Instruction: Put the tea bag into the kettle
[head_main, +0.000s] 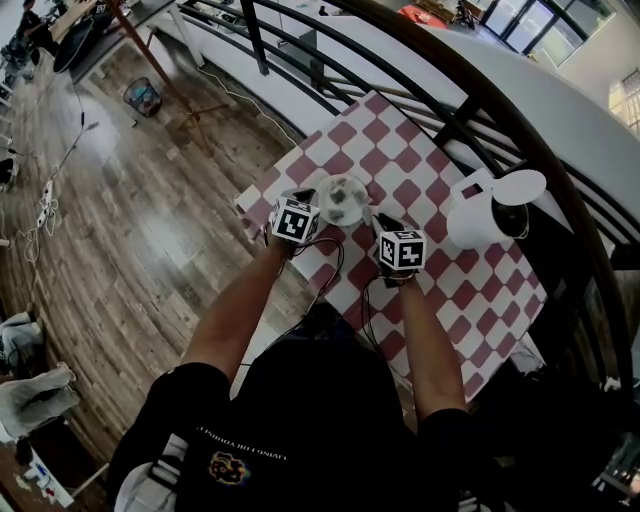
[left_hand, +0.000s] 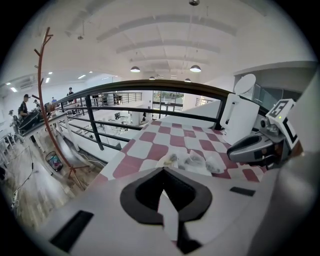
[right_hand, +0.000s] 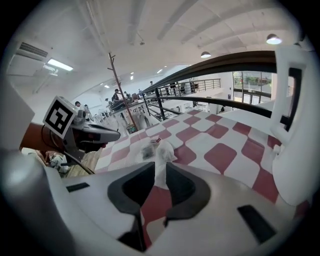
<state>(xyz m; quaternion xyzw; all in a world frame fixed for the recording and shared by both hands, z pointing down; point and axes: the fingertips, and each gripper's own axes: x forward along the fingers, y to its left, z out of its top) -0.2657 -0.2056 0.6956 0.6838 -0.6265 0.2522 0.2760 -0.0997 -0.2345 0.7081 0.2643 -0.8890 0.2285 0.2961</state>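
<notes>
Above the table, the left tool is held shut, the right tool parted, both empty. The tea bags are faced, presumably for pickup.

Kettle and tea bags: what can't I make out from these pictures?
Kettle contents: head view too small and dark; left gripper view shows only its side; right gripper view cuts it at the right edge.
Tea bags count: small and blurred in every view.
Table near edge: hidden by the person's arms and body in head view.
</notes>
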